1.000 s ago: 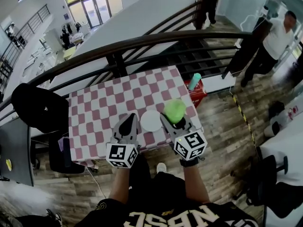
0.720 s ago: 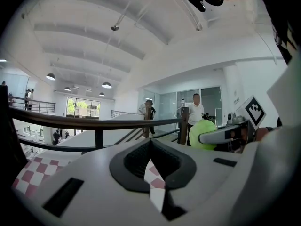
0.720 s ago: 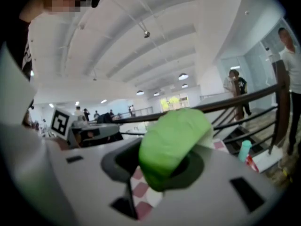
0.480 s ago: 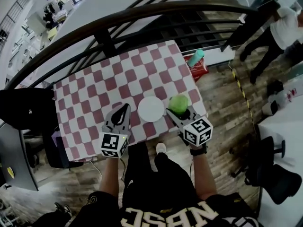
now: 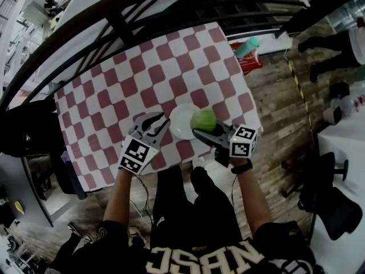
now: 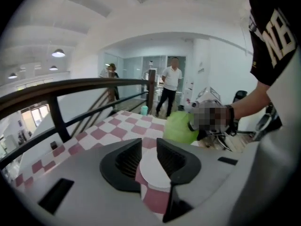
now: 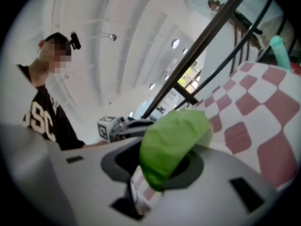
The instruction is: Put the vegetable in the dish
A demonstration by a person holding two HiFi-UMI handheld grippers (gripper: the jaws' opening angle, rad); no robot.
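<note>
Vegetable (image 5: 203, 120), green and rounded, was clamped in my right tongs (image 5: 205, 131), with both jaws pressed on its sides. I had it right over the right edge of the white dish (image 5: 179, 125), and I couldn't tell whether it touched the dish. The dish sat near the near edge of the counter (image 5: 142, 67), on the red-and-white checked cloth.

My left tongs (image 5: 157, 123) were just beside the dish's left rim, tips pointing toward the far right. Their jaws were opening, only a narrow gap between them. Nothing was gripped there; through the gap I saw only the dish and the cloth beneath.

A dark railing (image 5: 114, 16) ran past the far side of the counter. A teal bottle (image 5: 246, 46) stood beyond the counter's far right corner, down by the wooden floor (image 5: 274, 96).
</note>
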